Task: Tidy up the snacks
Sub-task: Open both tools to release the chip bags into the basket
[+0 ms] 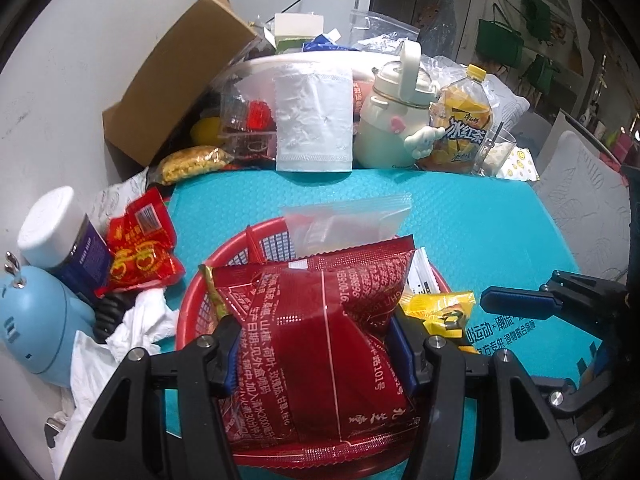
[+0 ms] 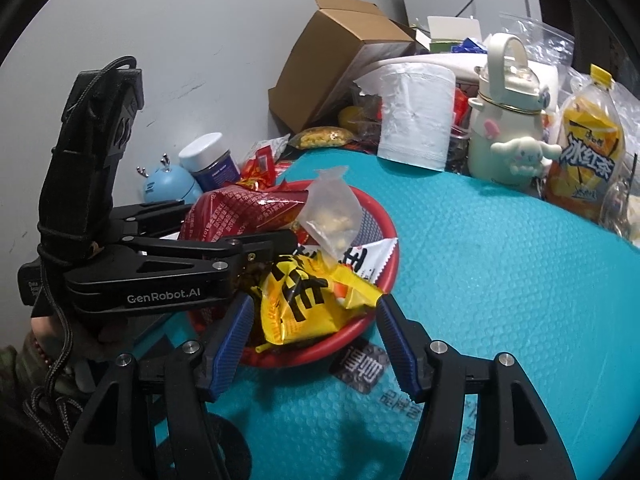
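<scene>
L tongs (image 1: 316,354) clamp dark-red printed pouch (image 1: 320,320) | R tongs (image 2: 314,332) open, empty

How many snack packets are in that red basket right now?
5 visible: a big dark red packet between the left fingers, a clear bag behind it, a yellow packet in front, a white packet, a green-edged packet. More may lie underneath.

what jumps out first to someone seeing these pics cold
The red basket on the teal mat, heaped with snack packs, draws the eye first. The left tool clamps a big dark red pouch over it, while the right tool stands open around a yellow packet at the basket's near rim.
</scene>
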Tool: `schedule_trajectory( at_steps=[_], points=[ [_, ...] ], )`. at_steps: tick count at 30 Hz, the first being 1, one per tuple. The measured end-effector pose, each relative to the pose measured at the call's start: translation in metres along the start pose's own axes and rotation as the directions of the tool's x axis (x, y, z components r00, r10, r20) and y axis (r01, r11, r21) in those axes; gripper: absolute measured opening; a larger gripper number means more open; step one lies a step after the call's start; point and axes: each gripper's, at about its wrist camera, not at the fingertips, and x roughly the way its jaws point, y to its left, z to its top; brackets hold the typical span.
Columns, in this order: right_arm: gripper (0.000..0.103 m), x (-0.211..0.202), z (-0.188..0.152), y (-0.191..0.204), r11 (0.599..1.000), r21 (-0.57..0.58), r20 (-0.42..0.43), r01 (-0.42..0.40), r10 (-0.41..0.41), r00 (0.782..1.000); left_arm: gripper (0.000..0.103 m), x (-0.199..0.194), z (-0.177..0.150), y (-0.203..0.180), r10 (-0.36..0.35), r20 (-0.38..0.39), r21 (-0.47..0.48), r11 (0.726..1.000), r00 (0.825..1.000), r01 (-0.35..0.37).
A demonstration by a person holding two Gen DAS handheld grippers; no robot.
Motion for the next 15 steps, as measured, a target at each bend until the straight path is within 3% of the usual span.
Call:
schedule_trajectory(
  at_steps=[7,10,15],
  points=[
    [0.064,-0.003,-0.001,-0.003,1.000,0.018,0.003,0.001,-0.001,1.000,0.060,0.003,0.005,-0.004,-0.020,-0.008,0.017,1.000,1.000,0.020],
    [0.064,-0.004,-0.002,-0.004,1.000,0.018,-0.003,0.011,-0.011,1.000,0.078,0.009,0.006,-0.002,-0.005,-0.038,-0.005,1.000,0.999,0.005],
    [0.064,-0.007,-0.003,-0.006,1.000,0.028,0.001,0.013,-0.013,1.000,0.080,0.007,0.003,-0.002,0.000,-0.041,-0.015,1.000,0.999,-0.001]
  ],
)
